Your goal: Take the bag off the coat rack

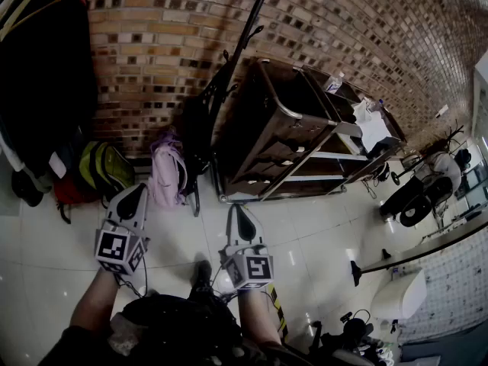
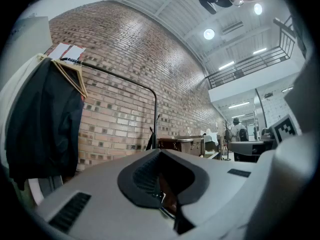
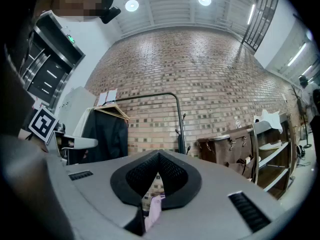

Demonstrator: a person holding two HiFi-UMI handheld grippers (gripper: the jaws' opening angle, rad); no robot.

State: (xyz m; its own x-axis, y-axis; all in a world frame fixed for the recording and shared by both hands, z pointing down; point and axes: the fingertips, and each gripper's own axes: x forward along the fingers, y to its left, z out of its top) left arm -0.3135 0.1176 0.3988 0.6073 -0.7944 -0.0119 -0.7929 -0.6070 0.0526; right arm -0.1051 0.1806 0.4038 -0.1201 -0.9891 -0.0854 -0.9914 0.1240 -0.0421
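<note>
Left gripper: the left gripper (image 1: 136, 193) (image 2: 162, 184) is clenched with nothing in it, the pads meeting at the tip, and it points at the brick wall (image 1: 152, 44).
Right gripper: the right gripper (image 1: 240, 218) (image 3: 156, 184) is closed and empty too. Through the slit between its pads a strip of lilac shows, well beyond the tips.
Bag: a lilac backpack (image 1: 166, 172) (image 3: 154, 210) sits low, just beside the foot of the coat rack (image 1: 223, 90) and well apart from both grippers. No view shows whether it hangs from a hook or stands on the floor.
Coat rack: a black pole with short hooks, standing before the wall. A dark shape hangs on its lower part (bag or garment, hard to tell).
Left of the bag: a yellow and black backpack (image 1: 107, 170), then dark garments (image 1: 46, 75) (image 2: 45, 119) on hangers.
Right of the rack: a brown cart (image 1: 282, 128) with metal rails.
Floor: glossy white tiles (image 1: 320, 235).
</note>
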